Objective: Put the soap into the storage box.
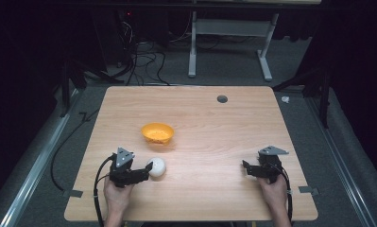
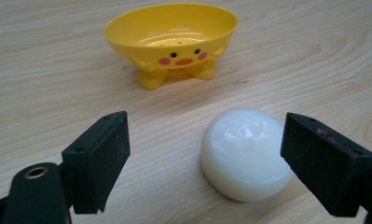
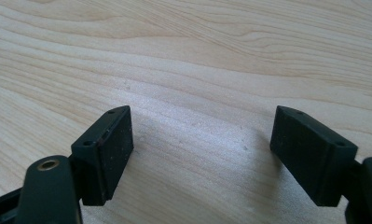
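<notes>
Soap position: the white soap (image 2: 244, 154) lay on the wooden table (image 1: 214, 142), near my side, with the yellow duck-faced dish (image 2: 172, 39) standing a little beyond it, apart from it.
Left tongs: my left gripper (image 2: 204, 161) was spread wide and low, one jaw just beside the soap's right flank, the other well clear on the left; nothing was pinched.
Right tongs: my right gripper (image 3: 200, 156) hovered spread over bare wood, well apart from the work, holding nothing.
Step in hand: closing on the soap, as I judged it, for a lift toward the dish.
Doing it well: I judged the soap sat off-centre between the jaws, so I needed to shift the left gripper sideways until it lay midway, keep the pads level with its side wall, and close gently; it looked glossy and could squirt out.
Long axis: the soap looked like a rounded puck lying flat, domed face up; whether it ran longer one way I could not tell.
Dish facing: the painted face pointed toward my left gripper, the hollow open upward, its long side running across the left gripper view.
</notes>
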`<act>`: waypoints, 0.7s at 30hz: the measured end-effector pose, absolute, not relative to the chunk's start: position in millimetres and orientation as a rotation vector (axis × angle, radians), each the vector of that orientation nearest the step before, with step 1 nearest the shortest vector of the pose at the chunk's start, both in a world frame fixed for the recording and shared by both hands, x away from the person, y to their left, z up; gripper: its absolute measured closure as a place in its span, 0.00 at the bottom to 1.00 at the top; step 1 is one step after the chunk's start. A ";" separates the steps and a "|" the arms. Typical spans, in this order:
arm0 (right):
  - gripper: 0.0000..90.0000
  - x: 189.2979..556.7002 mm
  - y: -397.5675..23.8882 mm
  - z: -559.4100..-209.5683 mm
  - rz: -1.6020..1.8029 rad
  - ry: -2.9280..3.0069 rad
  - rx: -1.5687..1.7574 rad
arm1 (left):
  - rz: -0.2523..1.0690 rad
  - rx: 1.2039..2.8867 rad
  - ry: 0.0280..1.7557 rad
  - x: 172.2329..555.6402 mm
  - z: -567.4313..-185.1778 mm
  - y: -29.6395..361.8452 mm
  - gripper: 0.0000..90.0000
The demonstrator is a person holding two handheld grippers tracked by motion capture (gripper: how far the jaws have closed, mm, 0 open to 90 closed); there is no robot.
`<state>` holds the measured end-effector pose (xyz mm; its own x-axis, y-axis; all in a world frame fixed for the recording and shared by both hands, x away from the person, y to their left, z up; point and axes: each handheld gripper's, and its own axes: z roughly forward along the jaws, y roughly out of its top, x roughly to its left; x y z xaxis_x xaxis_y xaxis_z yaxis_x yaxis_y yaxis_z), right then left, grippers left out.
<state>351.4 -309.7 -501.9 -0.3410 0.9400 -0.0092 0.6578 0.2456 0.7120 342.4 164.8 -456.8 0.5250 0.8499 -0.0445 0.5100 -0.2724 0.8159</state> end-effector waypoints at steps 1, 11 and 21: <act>0.25 351.4 -309.8 -501.9 0.865 2.087 1.455 | 0.516 1.941 1.106 342.4 -456.7 163.0 0.18; 0.24 351.3 -310.0 -501.9 0.867 2.087 1.457 | 0.494 1.992 1.091 347.3 -463.8 142.5 0.18; 0.24 351.3 -310.0 -501.9 0.867 2.088 1.457 | 0.474 2.034 1.090 350.5 -472.5 131.3 0.17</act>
